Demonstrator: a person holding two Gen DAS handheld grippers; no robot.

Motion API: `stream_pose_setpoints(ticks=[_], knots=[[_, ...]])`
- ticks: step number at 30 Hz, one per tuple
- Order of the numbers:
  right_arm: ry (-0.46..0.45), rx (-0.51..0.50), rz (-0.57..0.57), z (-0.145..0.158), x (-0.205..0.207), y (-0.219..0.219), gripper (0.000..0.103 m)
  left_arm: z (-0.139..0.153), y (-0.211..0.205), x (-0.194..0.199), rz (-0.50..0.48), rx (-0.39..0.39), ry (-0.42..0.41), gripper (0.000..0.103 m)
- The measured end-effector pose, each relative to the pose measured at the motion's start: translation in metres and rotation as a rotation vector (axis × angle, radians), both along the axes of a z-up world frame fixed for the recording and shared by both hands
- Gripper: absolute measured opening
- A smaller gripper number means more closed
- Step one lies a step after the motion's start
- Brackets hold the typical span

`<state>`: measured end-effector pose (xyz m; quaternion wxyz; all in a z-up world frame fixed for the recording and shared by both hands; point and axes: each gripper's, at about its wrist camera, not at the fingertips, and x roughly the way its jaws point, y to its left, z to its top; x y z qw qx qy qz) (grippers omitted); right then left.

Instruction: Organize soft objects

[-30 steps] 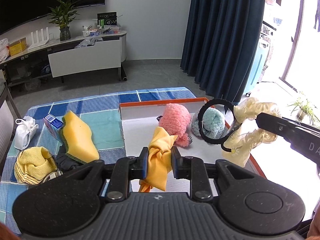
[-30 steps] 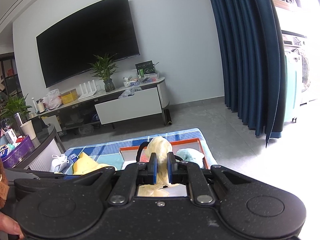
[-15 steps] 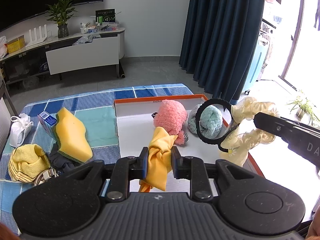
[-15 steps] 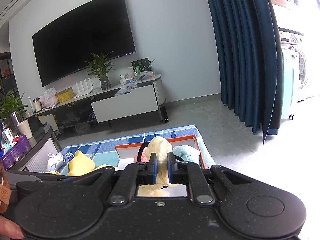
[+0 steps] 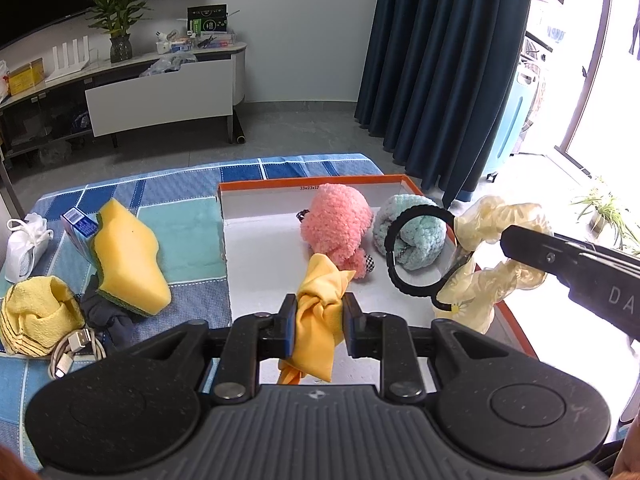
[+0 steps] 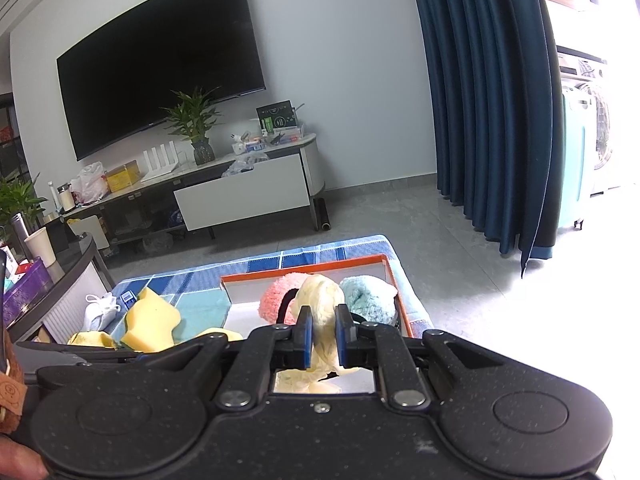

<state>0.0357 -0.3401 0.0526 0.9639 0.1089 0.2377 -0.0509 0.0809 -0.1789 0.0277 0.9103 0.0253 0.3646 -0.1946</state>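
Note:
My left gripper point(image 5: 319, 318) is shut on a knotted orange-yellow cloth point(image 5: 318, 320), held above the white floor of an orange-rimmed box point(image 5: 256, 248). My right gripper point(image 6: 323, 334) is shut on a pale yellow scrunchie point(image 6: 322, 310) with black hair ties point(image 5: 416, 254) hanging from it; it shows in the left wrist view point(image 5: 500, 248) over the box's right side. A pink fluffy toy point(image 5: 340, 224) and a teal fluffy item point(image 5: 416, 236) lie in the box. A yellow sponge point(image 5: 128, 256) and a folded yellow cloth point(image 5: 36, 314) lie left of the box.
The box rests on a blue checked cloth point(image 5: 188, 236). Left of it lie a small blue carton point(image 5: 78, 224), a white mask point(image 5: 24, 242), a dark sock point(image 5: 106, 314) and a white USB cable point(image 5: 74, 350). A TV cabinet point(image 5: 160, 88) and dark blue curtains point(image 5: 444, 72) stand beyond.
Both grippers have drawn back and up a little, so the box and table sit farther away in view. Both held items stay gripped.

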Motion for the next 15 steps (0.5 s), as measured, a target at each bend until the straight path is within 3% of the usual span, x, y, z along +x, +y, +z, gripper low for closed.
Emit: stream_pose_setpoints(ticks=[8,11,15], knots=[[0.025,-0.008,-0.023,-0.0056,0.0071,0.0019,0.019,-0.0037,-0.0043,0.0025,-0.013,-0.011,0.019,0.025],[0.025,-0.009,-0.048,-0.0062,0.0072,0.0030,0.044,-0.0058,-0.0049,0.0027,-0.022,-0.020,0.031,0.025],[0.009,-0.001,-0.055,-0.0065,0.0049,0.0009,0.044,-0.0084,-0.0058,0.0021,-0.037,-0.032,0.049,0.026]])
